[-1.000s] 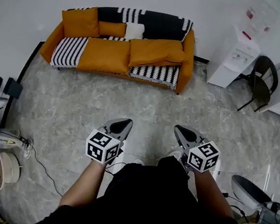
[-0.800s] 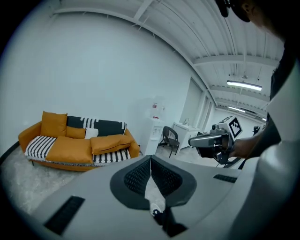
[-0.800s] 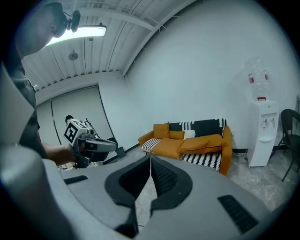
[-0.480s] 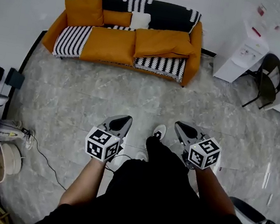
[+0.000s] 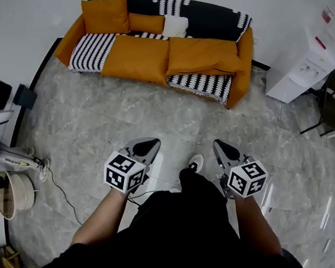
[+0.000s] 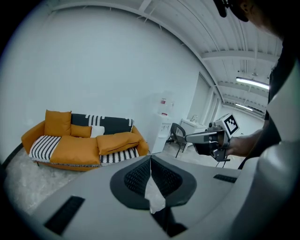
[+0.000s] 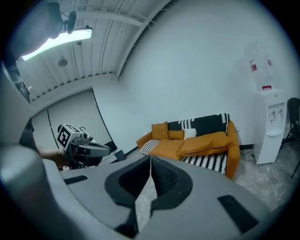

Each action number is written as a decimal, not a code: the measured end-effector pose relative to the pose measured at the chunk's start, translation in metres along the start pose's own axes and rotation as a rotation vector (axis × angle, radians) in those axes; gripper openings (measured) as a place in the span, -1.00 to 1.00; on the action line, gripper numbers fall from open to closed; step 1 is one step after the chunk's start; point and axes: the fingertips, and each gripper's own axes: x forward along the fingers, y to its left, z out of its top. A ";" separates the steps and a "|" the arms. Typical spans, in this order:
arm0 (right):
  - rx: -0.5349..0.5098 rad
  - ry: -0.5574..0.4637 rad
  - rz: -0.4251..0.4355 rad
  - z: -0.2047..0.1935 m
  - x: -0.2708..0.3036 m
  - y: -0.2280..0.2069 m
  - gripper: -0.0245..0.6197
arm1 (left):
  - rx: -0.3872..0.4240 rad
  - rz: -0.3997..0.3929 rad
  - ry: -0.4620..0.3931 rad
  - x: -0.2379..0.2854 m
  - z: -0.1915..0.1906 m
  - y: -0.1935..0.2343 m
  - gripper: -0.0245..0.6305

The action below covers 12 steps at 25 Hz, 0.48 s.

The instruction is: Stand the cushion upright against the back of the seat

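Office lounge: sofa (image 5: 245, 57), water dispenser (image 5: 300, 69)

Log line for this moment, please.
left gripper: shut, empty | right gripper: shut, empty | cushion: lying flat on sofa seat

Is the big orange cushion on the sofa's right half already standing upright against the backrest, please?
No: the big orange cushion lies flat on the sofa seat, broad face up, not propped against the backrest.
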 end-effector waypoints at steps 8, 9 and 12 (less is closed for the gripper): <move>0.018 -0.024 -0.012 0.050 0.044 -0.061 -0.81 | 0.027 0.010 -0.019 0.053 0.063 0.041 -0.87; 0.014 -0.028 -0.011 0.058 0.049 -0.067 -0.81 | 0.028 0.012 -0.021 0.059 0.071 0.046 -0.87; -0.002 -0.042 -0.006 0.082 0.063 -0.085 -0.81 | 0.030 0.019 -0.023 0.077 0.090 0.060 -0.87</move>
